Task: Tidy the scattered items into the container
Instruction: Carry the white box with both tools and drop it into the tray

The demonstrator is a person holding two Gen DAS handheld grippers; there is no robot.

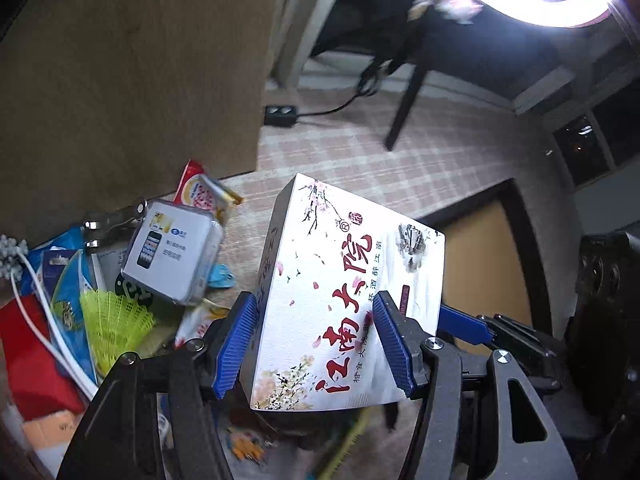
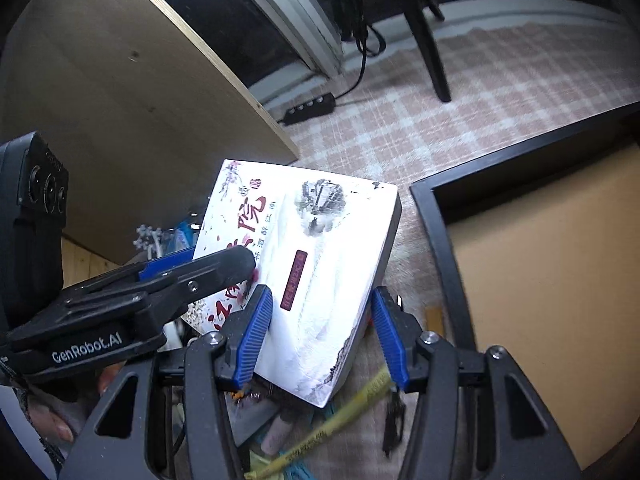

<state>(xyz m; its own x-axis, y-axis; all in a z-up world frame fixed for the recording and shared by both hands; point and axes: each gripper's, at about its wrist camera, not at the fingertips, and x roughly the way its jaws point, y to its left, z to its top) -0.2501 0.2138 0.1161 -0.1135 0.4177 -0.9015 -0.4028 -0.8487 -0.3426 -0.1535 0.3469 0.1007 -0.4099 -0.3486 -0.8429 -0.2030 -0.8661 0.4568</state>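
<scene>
Carrying is the step in hand: the left gripper (image 1: 312,340) has its jaws clamped on the white box (image 1: 344,296), raised above the clutter, long axis pointing away. The right gripper (image 2: 320,332) brackets the box's right edge, contact uncertain. Next: swing right of the box to the container (image 2: 540,280).

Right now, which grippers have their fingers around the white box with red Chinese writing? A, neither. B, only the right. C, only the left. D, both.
D: the left gripper grips the white box at one edge, and the right gripper brackets its other edge, though the right one's contact is less clear.
</scene>
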